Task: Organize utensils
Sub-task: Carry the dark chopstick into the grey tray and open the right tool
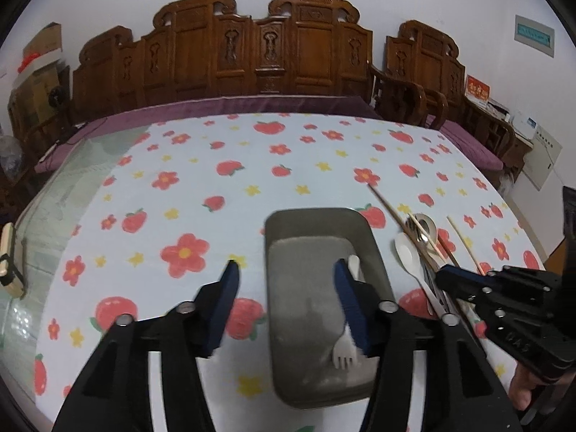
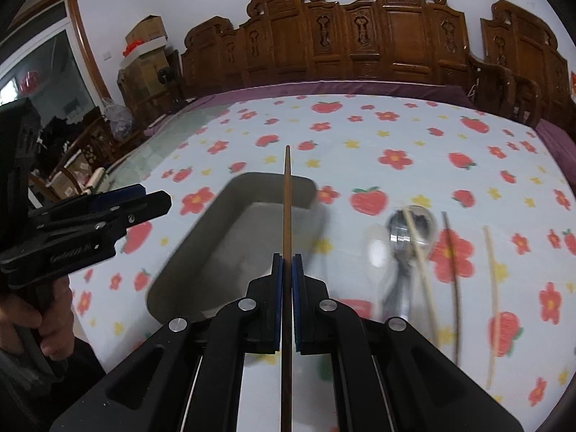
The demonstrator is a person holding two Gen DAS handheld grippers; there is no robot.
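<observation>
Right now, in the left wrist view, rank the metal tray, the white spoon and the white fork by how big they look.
1. Metal tray, clearly the largest.
2. White spoon and white fork: too close to call, since the left gripper's finger hides much of the fork.

White fork (image 1: 345,352) lies in grey tray (image 1: 316,223); brown chopstick (image 2: 287,208) held above.
</observation>
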